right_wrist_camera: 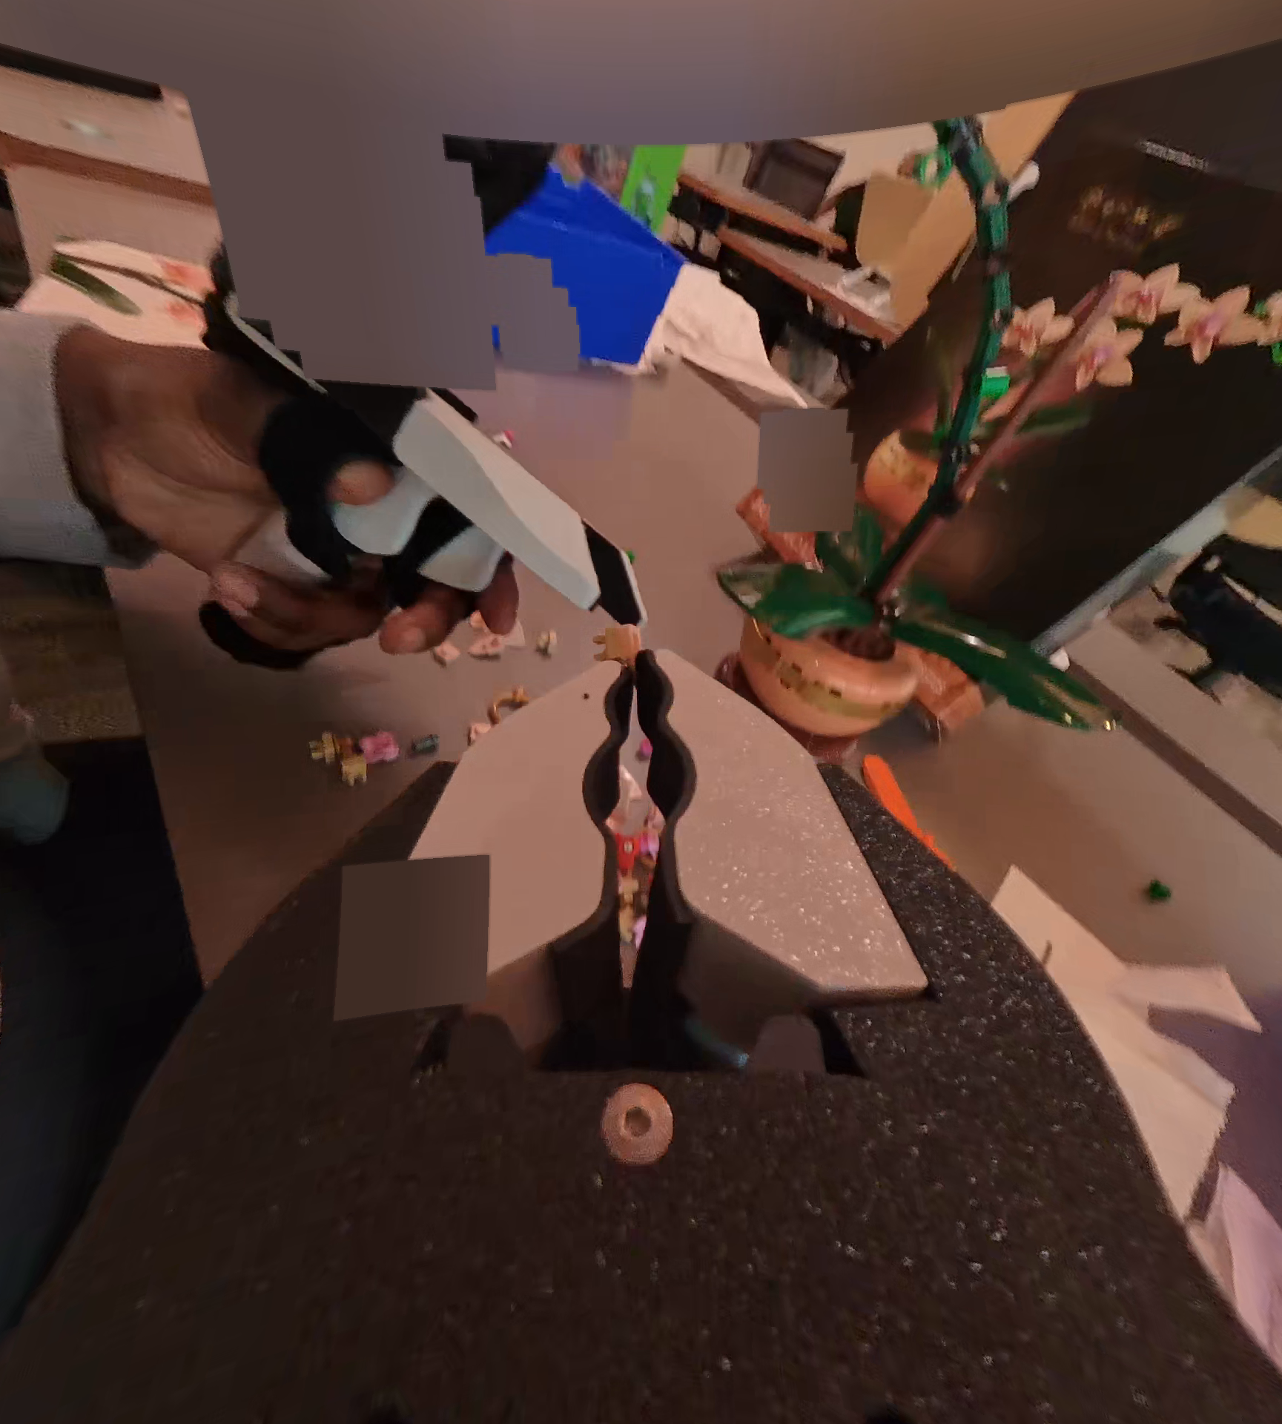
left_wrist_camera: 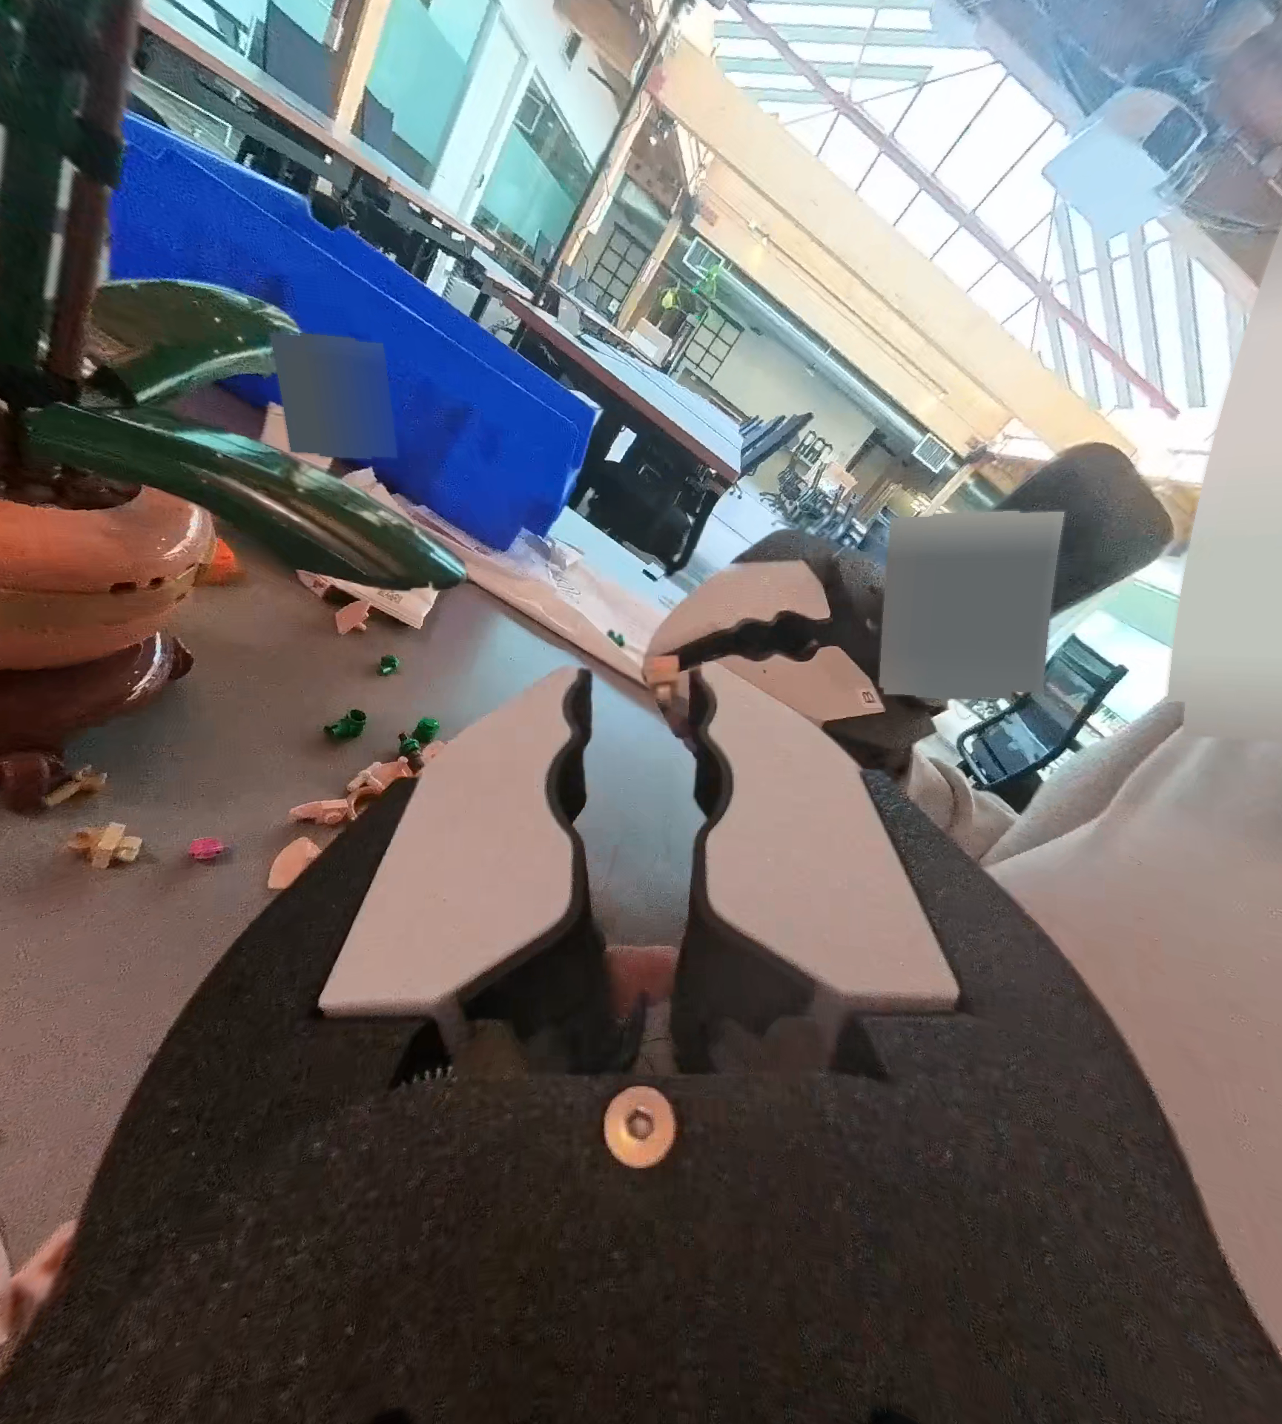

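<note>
My right gripper [right_wrist_camera: 634,659] is shut on a small tan brick piece [right_wrist_camera: 618,638], pinched at its very fingertips above the grey table [right_wrist_camera: 275,693]. In the left wrist view the right gripper [left_wrist_camera: 661,664] comes in from the right with the tan piece [left_wrist_camera: 662,670] at its tip. My left gripper [left_wrist_camera: 637,682] is open. The tan piece sits just by its right fingertip [left_wrist_camera: 703,693], and the pads do not press on it. In the right wrist view the left gripper [right_wrist_camera: 618,605] is held by a hand [right_wrist_camera: 183,478], with its tip just above the piece.
A brick-built orchid in a tan pot [left_wrist_camera: 44,570] stands on the table, also shown in the right wrist view [right_wrist_camera: 830,678]. Small green pieces [left_wrist_camera: 349,724] and several pale, pink and tan pieces [right_wrist_camera: 360,747] lie loose. A blue bin [left_wrist_camera: 360,370] and paper sheets [left_wrist_camera: 568,593] lie behind. Only a small space, under 4 cm, lies between the two pairs of fingers.
</note>
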The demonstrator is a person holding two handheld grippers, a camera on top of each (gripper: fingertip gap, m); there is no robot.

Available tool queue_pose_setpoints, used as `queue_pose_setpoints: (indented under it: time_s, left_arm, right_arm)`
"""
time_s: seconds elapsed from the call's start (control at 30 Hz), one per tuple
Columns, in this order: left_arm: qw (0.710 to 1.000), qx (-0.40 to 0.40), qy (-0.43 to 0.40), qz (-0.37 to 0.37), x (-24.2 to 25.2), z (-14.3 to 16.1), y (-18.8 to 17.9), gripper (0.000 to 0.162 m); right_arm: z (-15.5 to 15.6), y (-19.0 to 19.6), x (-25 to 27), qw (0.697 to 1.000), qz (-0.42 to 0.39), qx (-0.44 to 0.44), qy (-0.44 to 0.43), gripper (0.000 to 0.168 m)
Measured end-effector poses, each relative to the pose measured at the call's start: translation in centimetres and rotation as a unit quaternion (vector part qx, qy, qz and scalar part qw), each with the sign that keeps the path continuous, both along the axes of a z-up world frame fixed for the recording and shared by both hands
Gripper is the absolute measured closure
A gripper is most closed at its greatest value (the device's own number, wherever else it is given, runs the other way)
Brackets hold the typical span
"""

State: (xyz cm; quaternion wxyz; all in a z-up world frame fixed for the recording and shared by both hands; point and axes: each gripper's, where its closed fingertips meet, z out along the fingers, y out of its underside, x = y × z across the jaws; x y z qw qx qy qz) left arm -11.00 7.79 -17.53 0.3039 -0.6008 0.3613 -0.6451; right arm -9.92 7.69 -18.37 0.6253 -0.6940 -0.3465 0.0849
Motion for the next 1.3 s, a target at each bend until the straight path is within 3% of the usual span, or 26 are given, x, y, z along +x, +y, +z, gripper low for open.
queue_pose_setpoints:
  time_s: [0.3,0.5,0.93,1.3]
  left_arm:
    - [1.0,-0.008,-0.022,-0.014,-1.1,0.7,0.0,0.135]
    - [0.999,0.008,-0.033,-0.015,-1.5,1.1,-0.2,0.155]
    - [0.999,-0.015,-0.043,-0.012,-3.0,1.0,-0.1,0.156]
    - [0.999,-0.031,0.029,-0.022,-4.2,-1.0,-0.6,0.156]
  right_arm:
    - [1.2,0.7,-2.1,0.998,0.039,0.036,-0.015,0.167]
    - [1.4,0.7,-2.7,0.998,0.047,0.042,-0.018,0.167]
    - [1.2,1.2,-4.3,0.992,0.084,0.086,-0.048,0.163]
    - [-0.5,0.7,-5.5,0.992,0.099,0.036,-0.076,0.167]
